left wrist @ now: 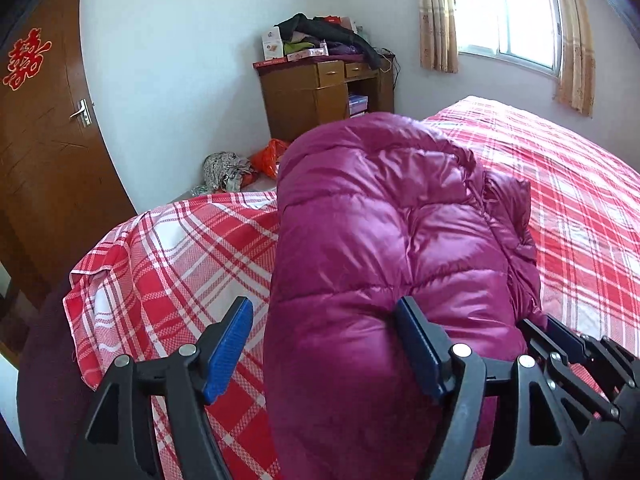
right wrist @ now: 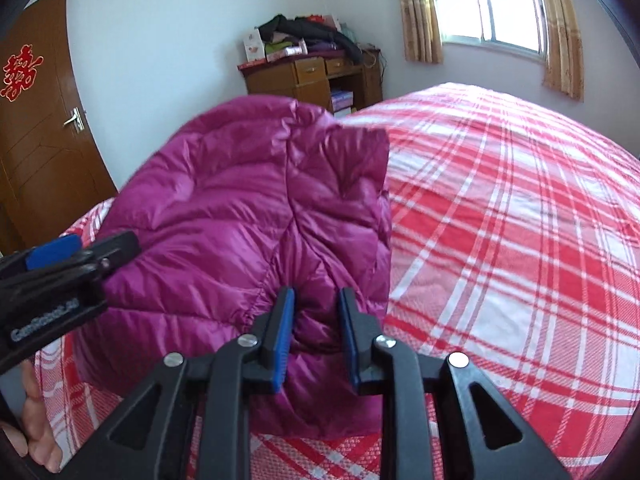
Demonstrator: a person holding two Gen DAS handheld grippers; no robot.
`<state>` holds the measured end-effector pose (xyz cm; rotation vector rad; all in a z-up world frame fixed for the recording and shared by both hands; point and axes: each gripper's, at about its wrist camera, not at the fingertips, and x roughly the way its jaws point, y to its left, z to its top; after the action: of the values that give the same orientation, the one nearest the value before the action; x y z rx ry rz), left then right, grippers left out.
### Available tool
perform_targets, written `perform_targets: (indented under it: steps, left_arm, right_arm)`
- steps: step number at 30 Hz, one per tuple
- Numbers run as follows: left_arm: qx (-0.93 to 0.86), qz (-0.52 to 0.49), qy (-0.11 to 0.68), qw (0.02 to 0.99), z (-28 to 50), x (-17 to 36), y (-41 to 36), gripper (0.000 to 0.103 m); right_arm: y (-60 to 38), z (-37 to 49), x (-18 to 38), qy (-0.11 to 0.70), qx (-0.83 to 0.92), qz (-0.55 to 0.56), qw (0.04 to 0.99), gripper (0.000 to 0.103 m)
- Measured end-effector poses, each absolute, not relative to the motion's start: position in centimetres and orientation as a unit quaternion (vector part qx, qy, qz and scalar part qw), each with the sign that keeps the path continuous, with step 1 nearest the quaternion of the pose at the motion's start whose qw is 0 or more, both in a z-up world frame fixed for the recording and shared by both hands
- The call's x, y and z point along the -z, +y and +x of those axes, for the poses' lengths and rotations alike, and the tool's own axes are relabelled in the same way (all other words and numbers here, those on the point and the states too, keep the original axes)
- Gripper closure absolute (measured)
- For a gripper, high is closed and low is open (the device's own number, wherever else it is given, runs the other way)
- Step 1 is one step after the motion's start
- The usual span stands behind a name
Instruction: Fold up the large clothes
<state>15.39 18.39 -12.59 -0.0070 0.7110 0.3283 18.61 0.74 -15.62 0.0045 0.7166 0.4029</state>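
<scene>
Magenta quilted down jacket [right wrist: 224, 208] — puffy, shiny, bunched on bed [right wrist: 500, 220].

jacket's [left wrist: 380, 240] near end cut off, desk clutter [left wrist: 320, 40] indistinct

At upper left we see a brown door [left wrist: 44, 128] bearing a red paper emblem [left wrist: 26, 64]; at top centre, a wooden desk [left wrist: 320, 96] piled with clothes [left wrist: 320, 32]; at upper right, a curtained window [left wrist: 504, 16]. Bags [left wrist: 244, 168] sit on the floor.

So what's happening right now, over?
Left gripper open, straddling jacket's edge. Right gripper shut on the magenta down jacket. Jacket bunched on plaid bedsheet. Nothing in the way.
</scene>
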Motion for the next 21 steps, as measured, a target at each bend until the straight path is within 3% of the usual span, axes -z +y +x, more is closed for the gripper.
perform_targets:
  steps: [7, 9, 11, 12, 18, 21]
  left_arm:
    - [-0.154, -0.011, 0.356, 0.922, 14.7, 12.4, 19.1, 0.028]
    - [-0.155, -0.010, 0.351, 0.923, 13.8, 12.1, 18.9, 0.028]
    - [-0.156, -0.005, 0.345, 0.925, 12.8, 11.8, 18.7, 0.028]
    - [-0.157, -0.005, 0.345, 0.925, 12.4, 11.7, 18.6, 0.028]
    - [-0.144, -0.025, 0.365, 0.919, 10.4, 11.6, 18.1, 0.028]
    - [-0.142, -0.088, 0.392, 0.905, 10.8, 11.5, 18.7, 0.028]
  right_arm:
    - [0.3, 17.6, 14.9, 0.350, -0.190, 0.007, 0.917, 0.074]
    - [-0.4, 16.5, 14.1, 0.337, -0.189, 0.021, 0.922, 0.067]
    - [-1.2, 15.1, 13.1, 0.319, -0.183, 0.030, 0.929, 0.038]
    - [-1.5, 14.3, 12.5, 0.309, -0.181, 0.034, 0.933, 0.034]
    - [-1.8, 11.8, 10.6, 0.302, -0.174, 0.015, 0.937, 0.025]
    - [-2.1, 10.9, 10.3, 0.300, -0.175, 0.008, 0.938, 0.017]
